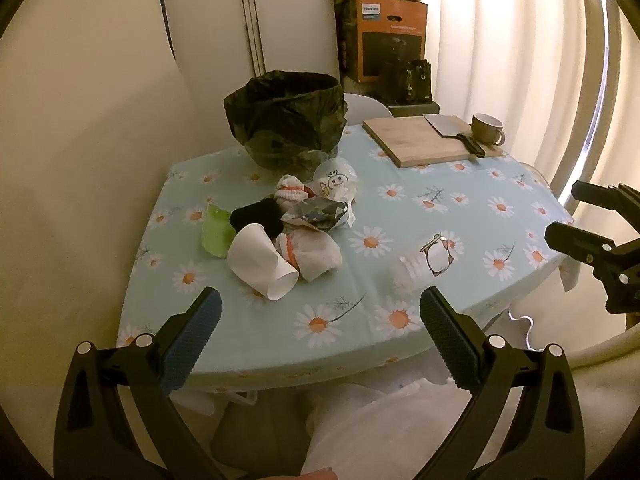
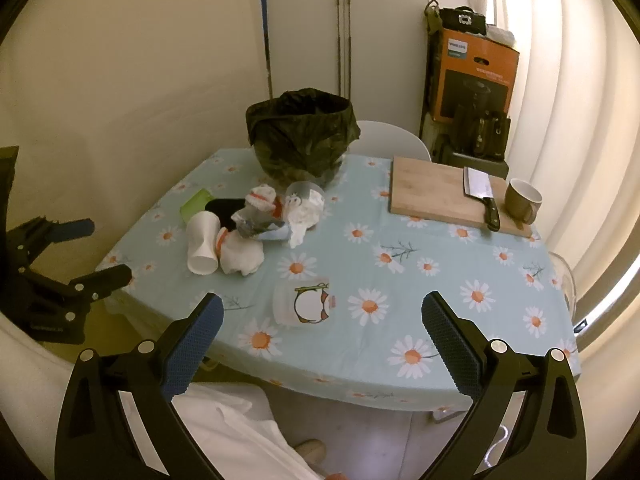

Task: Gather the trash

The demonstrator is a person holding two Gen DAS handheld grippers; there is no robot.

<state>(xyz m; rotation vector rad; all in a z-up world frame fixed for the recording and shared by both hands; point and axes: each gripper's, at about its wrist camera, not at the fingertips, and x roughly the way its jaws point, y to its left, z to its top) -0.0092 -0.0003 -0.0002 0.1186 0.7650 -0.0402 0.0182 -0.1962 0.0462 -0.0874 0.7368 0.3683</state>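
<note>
A pile of trash lies on the daisy tablecloth's left part: a white paper cup (image 1: 262,262) (image 2: 203,245) on its side, crumpled white wrappers (image 1: 314,254) (image 2: 242,256), a green scrap (image 1: 216,232) (image 2: 195,202), a black piece (image 1: 258,216) and a crumpled printed cup (image 1: 334,182) (image 2: 304,200). A clear plastic cup with a cartoon print (image 1: 434,258) (image 2: 306,304) lies apart on its side. A bin lined with a dark bag (image 1: 286,120) (image 2: 302,136) stands behind the pile. My left gripper (image 1: 320,336) is open and empty over the near table edge. My right gripper (image 2: 322,338) is open and empty near the clear cup.
A wooden cutting board (image 1: 430,140) (image 2: 448,196) with a cleaver (image 2: 480,196) and a mug (image 1: 486,128) (image 2: 522,200) sits at the back right. A white chair (image 2: 394,136) stands behind the table. Boxes and bags (image 2: 472,80) are stacked in the corner by the curtain.
</note>
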